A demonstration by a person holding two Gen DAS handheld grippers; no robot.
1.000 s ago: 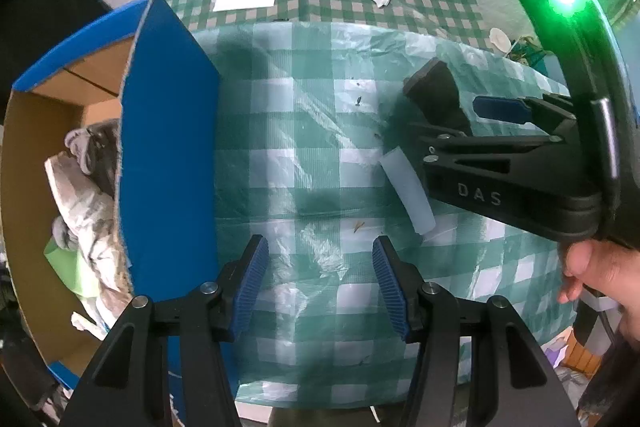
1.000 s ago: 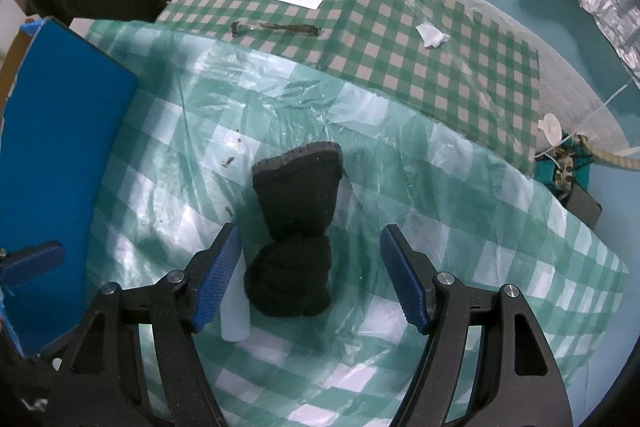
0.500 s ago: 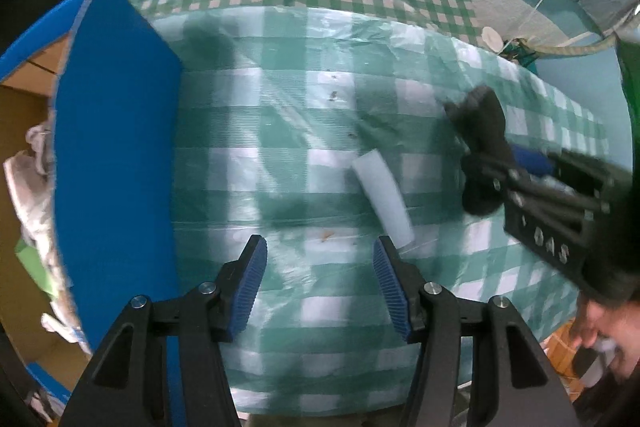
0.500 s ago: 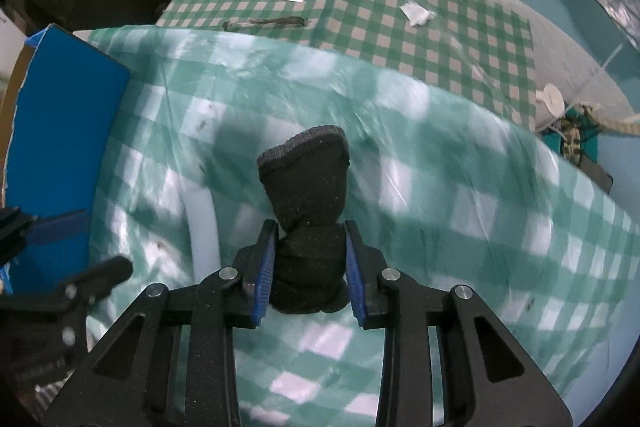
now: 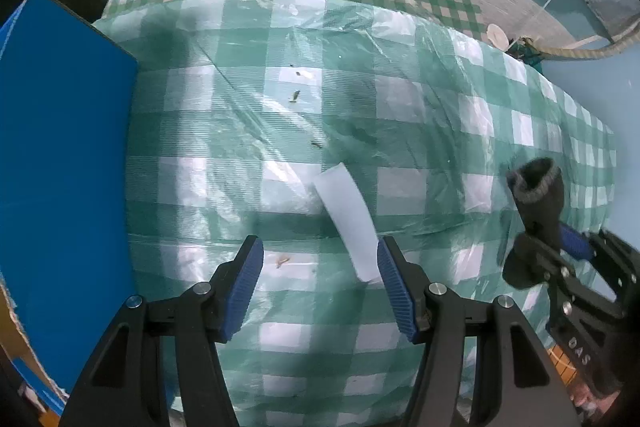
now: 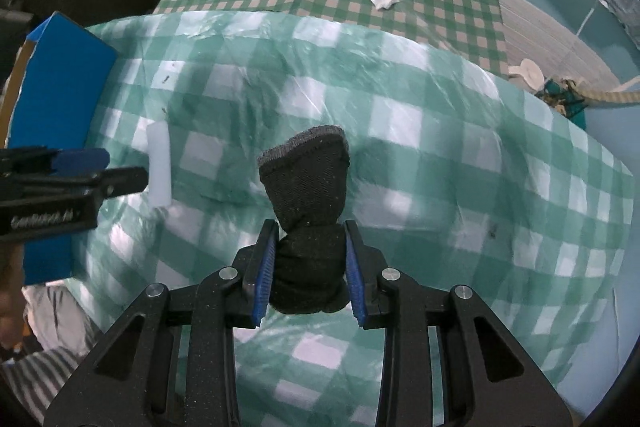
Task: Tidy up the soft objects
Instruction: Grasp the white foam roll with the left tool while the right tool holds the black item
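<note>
Clearly right gripper (image 6: 310, 265) clamps the dark sock (image 6: 308, 195), its lower end hidden; left gripper (image 5: 320, 283) gapes

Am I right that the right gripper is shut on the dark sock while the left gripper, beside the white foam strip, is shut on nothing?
Nearly. The right gripper is indeed shut on the dark sock, but the left gripper is open, not shut: the left wrist view shows its blue fingers spread wide, with the near end of the white foam strip beside the right finger.
</note>
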